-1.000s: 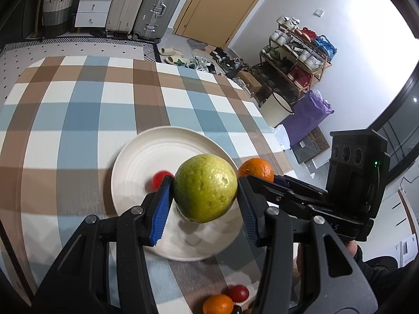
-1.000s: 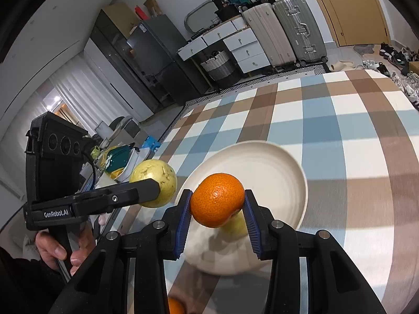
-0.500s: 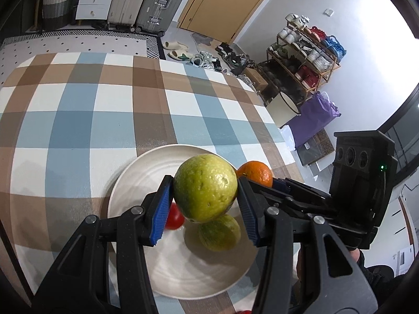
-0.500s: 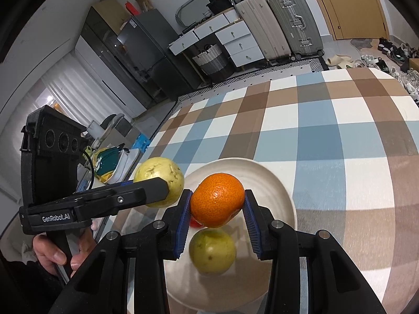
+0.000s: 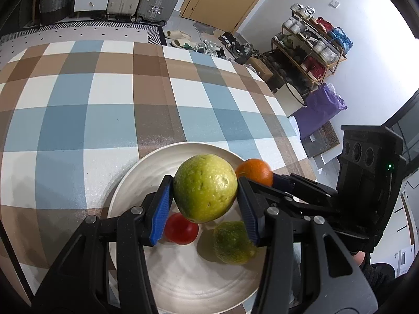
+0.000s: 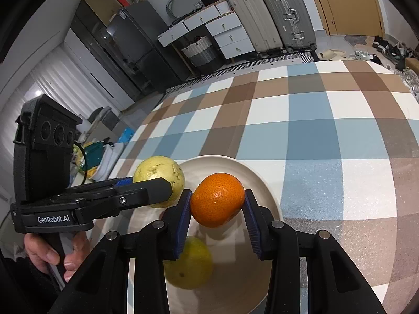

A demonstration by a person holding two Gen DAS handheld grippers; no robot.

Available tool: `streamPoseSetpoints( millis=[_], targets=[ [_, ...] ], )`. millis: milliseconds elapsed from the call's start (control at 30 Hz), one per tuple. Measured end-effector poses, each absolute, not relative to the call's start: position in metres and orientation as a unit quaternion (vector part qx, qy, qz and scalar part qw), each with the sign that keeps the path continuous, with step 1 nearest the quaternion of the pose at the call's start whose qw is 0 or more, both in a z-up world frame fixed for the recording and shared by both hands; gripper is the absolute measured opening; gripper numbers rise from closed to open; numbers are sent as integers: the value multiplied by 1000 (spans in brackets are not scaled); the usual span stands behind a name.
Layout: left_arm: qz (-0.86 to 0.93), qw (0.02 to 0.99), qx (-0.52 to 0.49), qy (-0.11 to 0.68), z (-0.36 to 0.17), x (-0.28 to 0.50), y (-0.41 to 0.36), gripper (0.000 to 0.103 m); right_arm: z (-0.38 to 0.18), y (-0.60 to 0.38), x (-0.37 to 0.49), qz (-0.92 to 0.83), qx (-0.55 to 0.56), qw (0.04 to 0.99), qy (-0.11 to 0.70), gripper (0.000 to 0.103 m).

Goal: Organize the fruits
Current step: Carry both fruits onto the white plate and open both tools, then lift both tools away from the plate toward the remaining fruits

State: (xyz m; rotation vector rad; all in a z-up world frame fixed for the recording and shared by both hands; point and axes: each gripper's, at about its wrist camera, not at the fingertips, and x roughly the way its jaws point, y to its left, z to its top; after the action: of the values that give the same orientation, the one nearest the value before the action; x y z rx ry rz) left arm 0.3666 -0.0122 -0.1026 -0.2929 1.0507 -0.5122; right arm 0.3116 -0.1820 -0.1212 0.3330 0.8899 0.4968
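Observation:
My left gripper is shut on a large green-yellow fruit, held above the white plate. On the plate below lie a small red fruit and a smaller green fruit. My right gripper is shut on an orange, also over the plate, with the smaller green fruit under it. In the right wrist view the left gripper and its green-yellow fruit sit to the left. The orange shows at the plate's right rim in the left wrist view.
The plate rests on a table with a blue, brown and white checked cloth. A hand holds the left gripper's handle. Suitcases, drawers and a shoe rack stand on the floor beyond the table.
Both grippers have moved forward and down over the plate with their fruits. The small red fruit and the smaller green fruit on the plate now lie under the fingers.

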Motion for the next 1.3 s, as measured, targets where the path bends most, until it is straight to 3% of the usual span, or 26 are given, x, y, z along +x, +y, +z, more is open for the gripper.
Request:
streamPoseSetpoints(
  millis=[100, 633, 1300],
  targets=[
    [-240, 819, -143, 501, -105, 368, -12, 46, -120, -183, 311, 229, 158, 862, 423, 52],
    [-221, 843, -118, 476, -69, 336, -6, 46, -88, -196, 273, 221, 153, 887, 377, 61],
    [-202, 866, -97, 448, -32, 238, 9, 48, -52, -196, 200, 221, 149, 905, 332, 73]
  ],
)
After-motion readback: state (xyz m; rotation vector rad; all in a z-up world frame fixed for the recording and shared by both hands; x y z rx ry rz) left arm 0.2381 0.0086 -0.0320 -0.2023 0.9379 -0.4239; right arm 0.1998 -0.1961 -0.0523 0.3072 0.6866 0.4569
